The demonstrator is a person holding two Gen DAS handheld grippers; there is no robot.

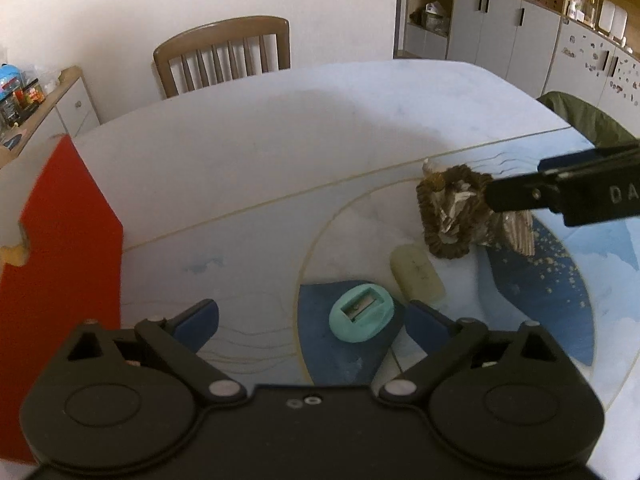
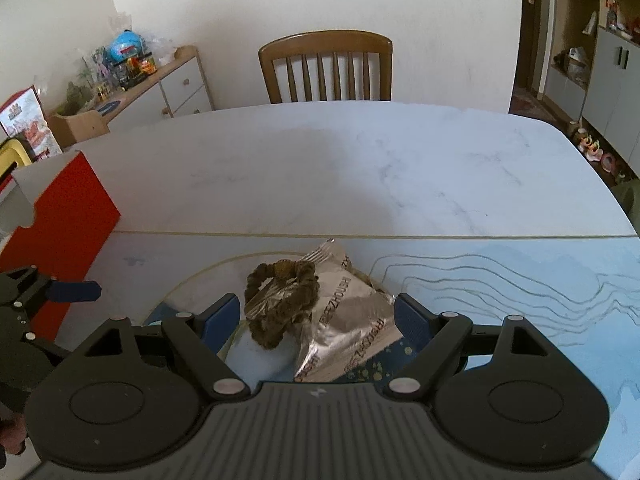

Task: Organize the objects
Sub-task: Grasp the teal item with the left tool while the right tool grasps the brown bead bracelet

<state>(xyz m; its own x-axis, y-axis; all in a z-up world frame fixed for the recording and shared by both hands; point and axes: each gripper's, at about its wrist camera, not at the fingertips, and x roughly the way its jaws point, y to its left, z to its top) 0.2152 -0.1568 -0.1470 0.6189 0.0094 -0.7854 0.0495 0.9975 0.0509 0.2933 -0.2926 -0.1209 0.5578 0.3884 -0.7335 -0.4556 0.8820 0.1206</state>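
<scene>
Right gripper (image 2: 316, 316) gapes around the brown scrunchie (image 2: 282, 300), maybe touching; left gripper (image 1: 312, 320) spreads wide over the teal sharpener (image 1: 361, 312).

Soft, even indoor light leaves both views fairly dim and slightly hazy, with a broad faint shadow across the pale table (image 2: 360, 168), mild glare on the silver foil packet (image 2: 352, 312), dark vignetted corners, and strong fisheye bending of the wall and cabinets (image 1: 500, 20) toward the edges.
</scene>
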